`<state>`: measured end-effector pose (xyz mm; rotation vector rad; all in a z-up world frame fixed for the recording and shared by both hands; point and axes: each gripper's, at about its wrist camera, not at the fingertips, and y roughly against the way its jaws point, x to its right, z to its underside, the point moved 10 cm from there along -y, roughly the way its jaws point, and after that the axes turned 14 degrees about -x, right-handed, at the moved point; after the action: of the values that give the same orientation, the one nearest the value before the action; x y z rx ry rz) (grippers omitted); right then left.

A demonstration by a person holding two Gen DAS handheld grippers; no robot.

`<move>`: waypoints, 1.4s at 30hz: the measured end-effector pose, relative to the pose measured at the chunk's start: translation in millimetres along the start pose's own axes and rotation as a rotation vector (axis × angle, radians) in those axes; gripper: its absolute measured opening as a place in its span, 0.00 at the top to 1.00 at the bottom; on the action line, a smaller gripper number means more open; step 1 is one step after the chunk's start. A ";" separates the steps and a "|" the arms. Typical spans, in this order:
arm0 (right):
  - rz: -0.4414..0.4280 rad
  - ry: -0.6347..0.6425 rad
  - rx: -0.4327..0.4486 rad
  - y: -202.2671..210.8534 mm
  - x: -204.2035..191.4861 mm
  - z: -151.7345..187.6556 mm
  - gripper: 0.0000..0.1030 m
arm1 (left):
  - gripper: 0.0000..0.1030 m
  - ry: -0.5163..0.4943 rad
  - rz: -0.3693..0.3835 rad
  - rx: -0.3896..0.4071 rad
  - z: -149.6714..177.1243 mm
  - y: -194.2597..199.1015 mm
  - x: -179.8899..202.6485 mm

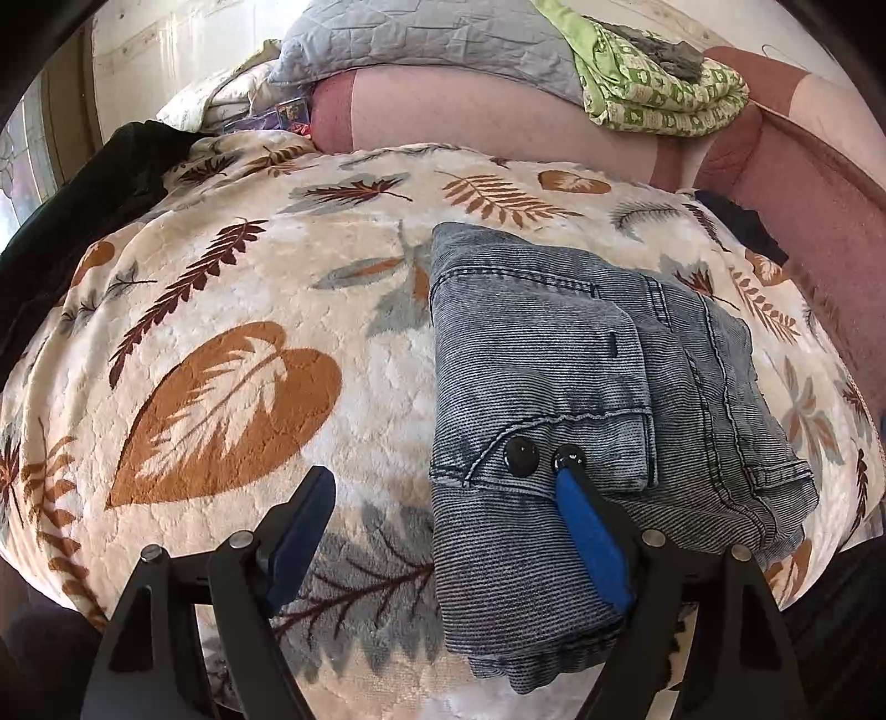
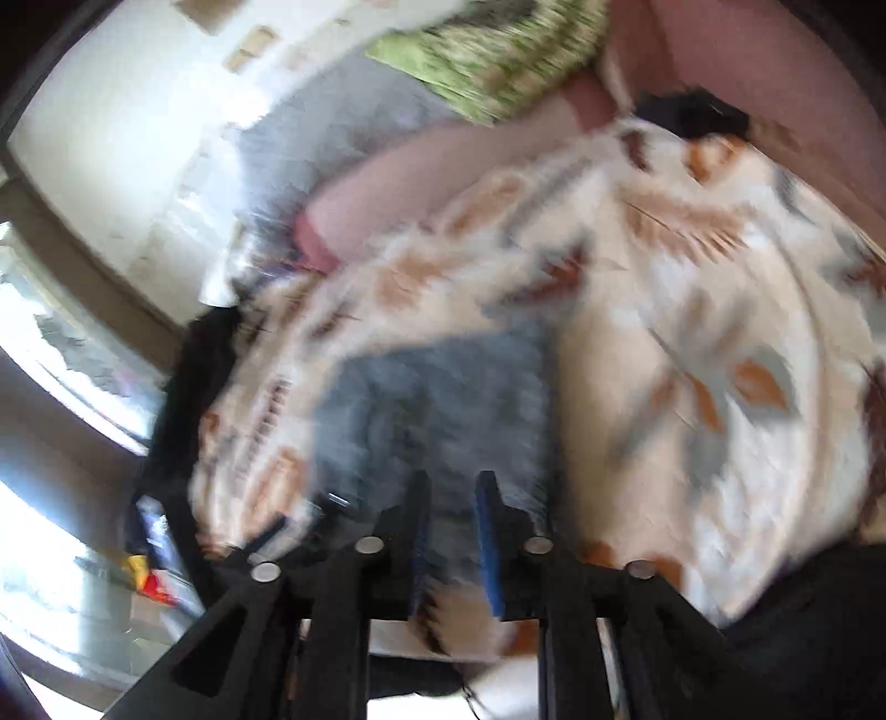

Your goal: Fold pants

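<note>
Grey-blue denim pants [image 1: 581, 399] lie folded into a compact bundle on a cream blanket with leaf prints [image 1: 232, 310]. Two black buttons show near the bundle's front. My left gripper [image 1: 443, 482] is open; its right finger [image 1: 592, 531] rests over the bundle's near edge, its left finger [image 1: 302, 531] over the blanket. The right wrist view is motion-blurred. There my right gripper [image 2: 451, 487] hovers at the near edge of the pants [image 2: 437, 399], jaws a narrow gap apart with nothing clearly held.
Pink sofa cushions [image 1: 470, 111] stand behind the blanket, with a grey quilt [image 1: 421, 39] and a green patterned cloth [image 1: 659, 88] on top. Dark fabric [image 1: 94, 183] lies at the left edge. A bright window [image 2: 66, 387] is at the left of the right wrist view.
</note>
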<state>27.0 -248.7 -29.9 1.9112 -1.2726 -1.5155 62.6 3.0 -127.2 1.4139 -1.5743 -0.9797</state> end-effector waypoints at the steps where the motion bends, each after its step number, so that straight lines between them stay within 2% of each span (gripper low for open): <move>1: -0.032 0.002 -0.013 -7.6 -6.7 -5.6 0.61 | 0.19 0.001 0.003 -0.001 0.4 -0.1 0.4; 2: -0.052 0.003 -0.028 -17.3 -8.4 -8.5 0.58 | 0.19 0.001 0.004 0.000 0.3 0.3 0.6; 4: -0.012 -0.030 -0.097 -52.1 9.4 -4.1 0.55 | 0.19 0.002 0.004 -0.001 -0.3 0.2 0.6; 5: 0.031 -0.052 -0.171 -75.3 24.9 7.2 0.55 | 0.19 0.002 0.004 0.000 -0.6 0.2 0.2; 6: 0.024 -0.087 -0.276 -104.7 42.9 27.9 0.59 | 0.19 0.001 0.013 -0.003 -0.9 0.1 0.5; 7: -0.005 -0.080 -0.199 -100.7 47.6 28.6 0.64 | 0.19 0.000 0.025 -0.016 -0.3 0.1 1.1; 9: 0.006 -0.057 -0.219 -94.4 43.7 30.6 0.65 | 0.19 0.018 0.055 0.004 -3.5 10.7 -1.7; 11: 0.010 -0.077 -0.243 -93.5 43.1 29.1 0.65 | 0.19 0.053 0.038 0.062 -12.0 26.9 -7.7; 13: 0.024 -0.072 -0.266 -93.6 39.0 27.0 0.63 | 0.19 0.038 0.040 0.088 -16.3 32.2 -5.3; 14: 0.044 -0.059 -0.279 -91.2 34.2 23.9 0.63 | 0.19 0.012 0.016 0.067 -14.1 25.7 -2.5; 15: 0.056 -0.046 -0.272 -86.9 28.2 17.0 0.63 | 0.19 -0.033 -0.028 -0.002 -5.5 7.2 2.5; 16: 0.059 -0.015 -0.238 -77.3 17.5 4.1 0.63 | 0.19 -0.057 -0.054 -0.021 0.8 -4.7 5.0; 17: 0.063 0.021 -0.209 -69.7 5.1 -8.9 0.63 | 0.19 -0.049 -0.052 0.023 0.8 -2.1 4.3; 18: 0.064 0.052 -0.185 -65.6 -7.1 -22.6 0.62 | 0.19 -0.049 -0.052 0.022 1.1 -1.2 4.2; 20: 0.052 0.115 -0.134 -59.9 -32.8 -57.1 0.50 | 0.19 -0.052 -0.049 0.011 -0.5 -2.0 4.5; 21: 0.050 0.134 -0.116 -63.4 -39.3 -74.7 0.38 | 0.19 -0.050 -0.044 0.007 -0.3 -3.1 3.9; 22: 0.059 0.141 -0.109 -70.8 -38.8 -85.8 0.34 | 0.19 -0.046 -0.041 0.008 0.1 -3.3 3.6; 24: 0.130 0.128 -0.135 -101.1 -18.4 -100.8 0.34 | 0.19 -0.043 -0.042 0.012 0.8 -1.9 2.1; 26: 0.248 0.033 -0.322 -159.2 36.1 -84.1 0.35 | 0.19 -0.043 -0.038 0.012 0.6 -1.4 1.8; 27: 0.241 0.034 -0.347 -171.4 46.0 -77.1 0.34 | 0.19 -0.038 -0.013 0.009 -0.2 -0.4 1.6; 29: 0.272 0.096 -0.319 -155.4 27.8 -83.8 0.35 | 0.20 -0.005 0.050 0.020 -1.8 9.5 -3.0; 30: 0.261 0.111 -0.311 -147.7 14.5 -89.6 0.35 | 0.20 0.032 0.088 0.048 -5.0 17.5 -9.3; 31: 0.247 0.141 -0.290 -139.9 -3.3 -100.0 0.35 | 0.20 0.076 0.101 0.066 -8.4 22.5 -17.2; 32: 0.276 0.198 -0.260 -132.1 -24.5 -114.1 0.35 | 0.20 0.112 0.113 0.070 -10.9 24.7 -23.5; 34: 0.301 0.300 -0.256 -135.9 -64.4 -131.2 0.31 | 0.20 0.143 0.160 0.023 -11.3 14.7 -27.8; 35: 0.288 0.366 -0.308 -151.5 -93.1 -135.6 0.23 | 0.20 0.138 0.172 -0.018 -8.0 3.9 -24.8; 37: 0.294 0.456 -0.403 -186.8 -127.2 -140.2 0.21 | 0.20 0.114 0.212 -0.077 -1.0 -11.0 -13.3; 40: 0.437 0.553 -0.534 -244.6 -139.3 -139.4 0.21 | 0.20 0.111 0.211 -0.075 -2.1 -12.5 -10.2; 42: 0.449 0.544 -0.670 -273.1 -127.9 -121.0 0.23 | 0.20 0.119 0.229 -0.086 -3.2 -15.6 -10.0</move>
<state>248.6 -30.1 -123.1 1.3377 -0.7423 -0.9259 72.2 11.6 -140.9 1.1806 -1.5475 -0.8029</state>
